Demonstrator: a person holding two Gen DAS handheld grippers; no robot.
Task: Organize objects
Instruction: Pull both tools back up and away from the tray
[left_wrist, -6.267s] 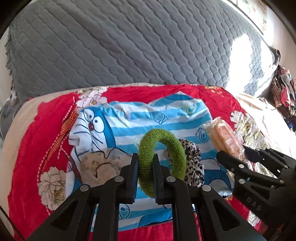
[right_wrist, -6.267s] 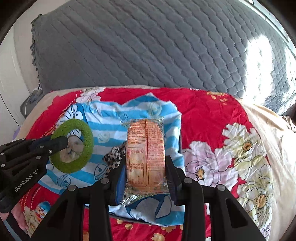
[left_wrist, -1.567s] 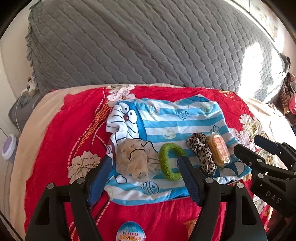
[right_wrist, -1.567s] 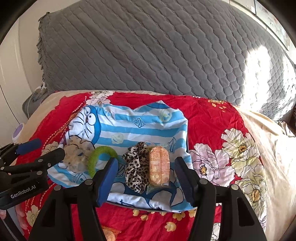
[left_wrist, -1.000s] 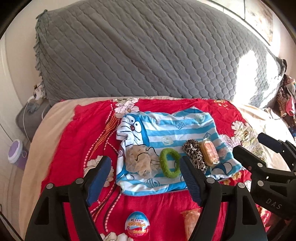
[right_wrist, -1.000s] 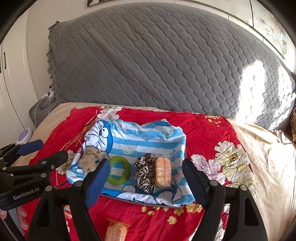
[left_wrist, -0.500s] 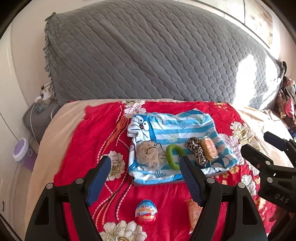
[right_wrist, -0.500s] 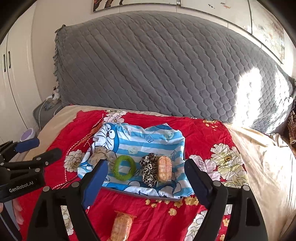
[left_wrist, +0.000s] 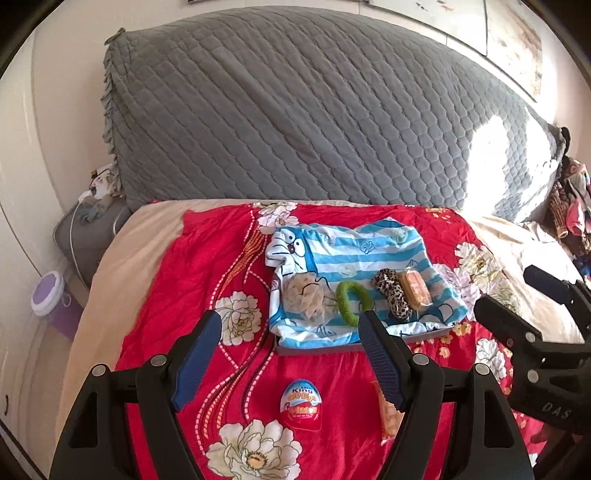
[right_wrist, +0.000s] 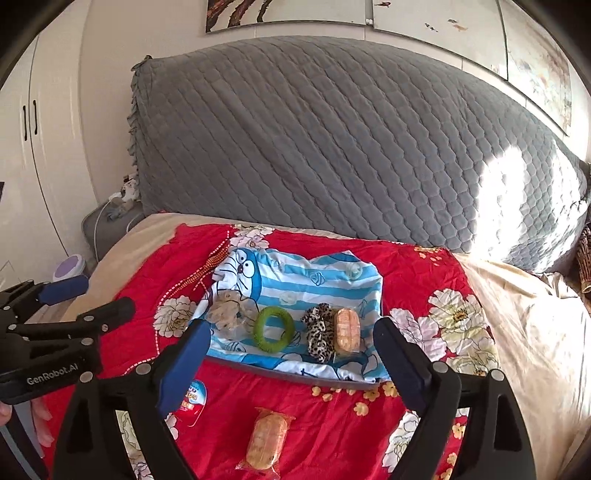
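On the blue-striped cartoon cloth (left_wrist: 373, 243) (right_wrist: 325, 277) lie in a row a beige scrunchie (left_wrist: 308, 297) (right_wrist: 229, 308), a green hair ring (left_wrist: 349, 299) (right_wrist: 272, 326), a leopard scrunchie (left_wrist: 393, 295) (right_wrist: 317, 330) and a wrapped snack (left_wrist: 415, 288) (right_wrist: 346, 328). Nearer, on the red floral blanket (left_wrist: 207, 266), lie a chocolate egg (left_wrist: 301, 404) (right_wrist: 192, 400) and a second wrapped snack (left_wrist: 388, 410) (right_wrist: 266, 439). My left gripper (left_wrist: 290, 336) (right_wrist: 74, 295) is open and holds nothing. My right gripper (right_wrist: 291, 339) (left_wrist: 517, 291) is empty, its jaws opening.
A grey quilted headboard cushion (right_wrist: 332, 147) rises behind the bed. At the left stand a grey bedside seat (left_wrist: 88, 229) with a cable and a purple-lidded cup (left_wrist: 50, 295). Clothes (left_wrist: 569, 206) pile at the far right. A beige sheet (right_wrist: 524, 314) covers the right side.
Both grippers have drawn back and risen from the cloth, so the items look smaller and the egg and second snack come into view. The right jaws have spread wider.
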